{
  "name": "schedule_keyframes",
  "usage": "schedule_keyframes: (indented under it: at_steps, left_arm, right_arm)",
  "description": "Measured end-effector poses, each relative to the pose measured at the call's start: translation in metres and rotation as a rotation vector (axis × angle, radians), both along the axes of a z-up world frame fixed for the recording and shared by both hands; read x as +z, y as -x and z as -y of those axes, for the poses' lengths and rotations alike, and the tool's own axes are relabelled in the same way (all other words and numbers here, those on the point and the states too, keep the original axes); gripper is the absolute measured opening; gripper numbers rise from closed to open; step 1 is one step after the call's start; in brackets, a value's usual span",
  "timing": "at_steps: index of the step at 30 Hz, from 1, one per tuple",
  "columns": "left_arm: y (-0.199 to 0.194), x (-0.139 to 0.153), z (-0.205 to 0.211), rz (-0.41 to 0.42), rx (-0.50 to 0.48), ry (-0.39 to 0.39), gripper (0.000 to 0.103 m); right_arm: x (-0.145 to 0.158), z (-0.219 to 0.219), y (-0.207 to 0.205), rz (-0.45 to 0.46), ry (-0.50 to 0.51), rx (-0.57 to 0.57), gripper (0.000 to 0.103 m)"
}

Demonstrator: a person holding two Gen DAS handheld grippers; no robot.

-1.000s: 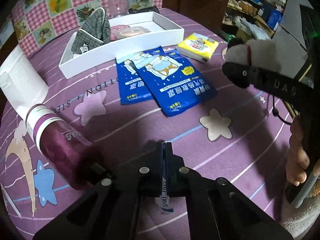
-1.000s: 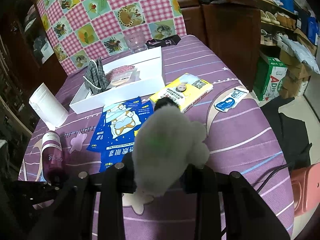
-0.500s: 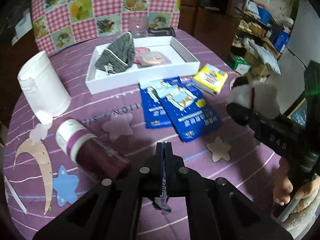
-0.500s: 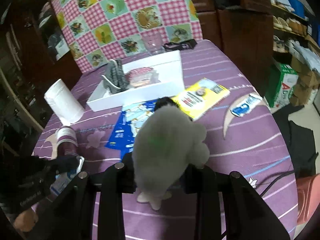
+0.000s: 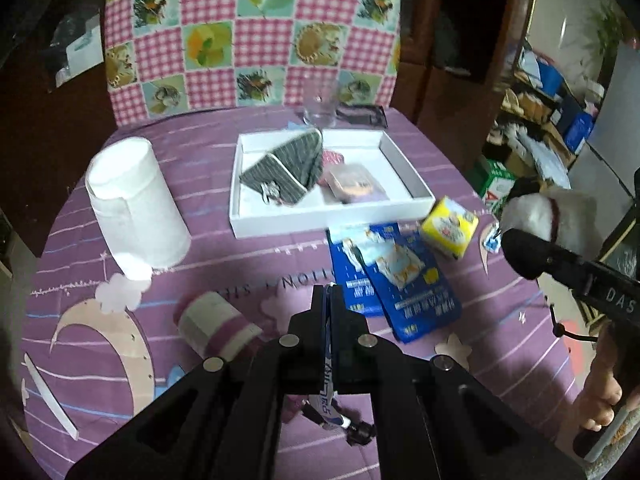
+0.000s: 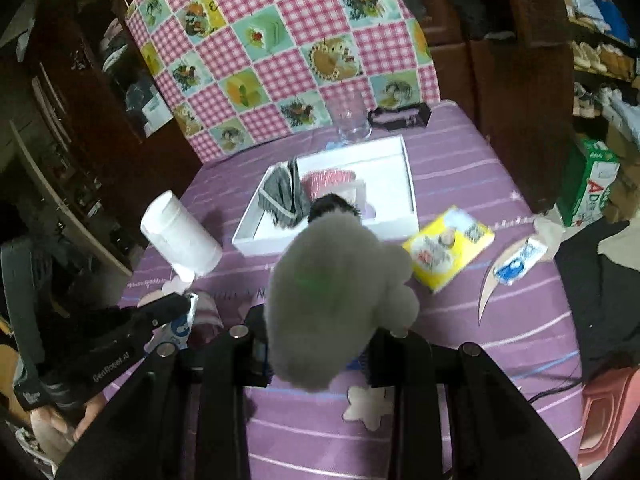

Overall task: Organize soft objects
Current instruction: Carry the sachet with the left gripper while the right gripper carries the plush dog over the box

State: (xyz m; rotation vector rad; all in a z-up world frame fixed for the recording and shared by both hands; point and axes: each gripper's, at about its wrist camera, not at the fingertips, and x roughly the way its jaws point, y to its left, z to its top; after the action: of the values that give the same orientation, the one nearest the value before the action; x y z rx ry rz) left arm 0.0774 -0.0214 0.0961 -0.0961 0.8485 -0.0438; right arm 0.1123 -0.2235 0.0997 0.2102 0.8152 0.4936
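Right fingers (image 6: 256, 344) pinch the plush toy (image 6: 336, 296); left fingers (image 5: 320, 320) clamp a flat packet (image 5: 329, 384).

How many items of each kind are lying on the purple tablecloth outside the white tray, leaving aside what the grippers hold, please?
Blue packets: 2
Yellow packet: 1
White paper roll: 1
Purple bottle lying on its side: 1
Clear glass: 1
Small blue-and-white sachet: 1
Black object behind the white tray: 1
Total: 8

A white paper roll (image 5: 136, 204) stands on the purple surface (image 5: 248, 256), an empty glass (image 6: 351, 118) near the checked chair back (image 6: 280, 48)
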Motion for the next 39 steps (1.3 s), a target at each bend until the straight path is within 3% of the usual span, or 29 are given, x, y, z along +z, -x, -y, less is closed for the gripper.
schedule_keyframes:
  at_steps: [12, 19, 27, 33, 39]
  left_arm:
    - [-0.038, 0.036, -0.015, 0.092, 0.029, 0.046, 0.0]
    - [-0.084, 0.038, -0.026, 0.112, 0.047, 0.126, 0.0]
    - [-0.134, 0.018, -0.021, 0.087, 0.119, 0.051, 0.0]
    - [-0.159, -0.005, -0.001, 0.058, 0.118, -0.068, 0.0]
    - [-0.167, -0.018, -0.01, 0.028, 0.145, -0.08, 0.0]
  right_arm:
    - [0.05, -0.037, -0.05, 0.008, -0.044, -0.025, 0.033]
    - [0.045, -0.04, -0.102, -0.077, -0.154, -0.041, 0.033]
    - [0.018, -0.042, -0.145, -0.119, -0.161, -0.089, 0.033]
    - [-0.01, -0.037, -0.168, -0.144, -0.171, -0.094, 0.033]
    - [-0.031, -0.044, -0.177, -0.174, -0.136, -0.082, 0.033]
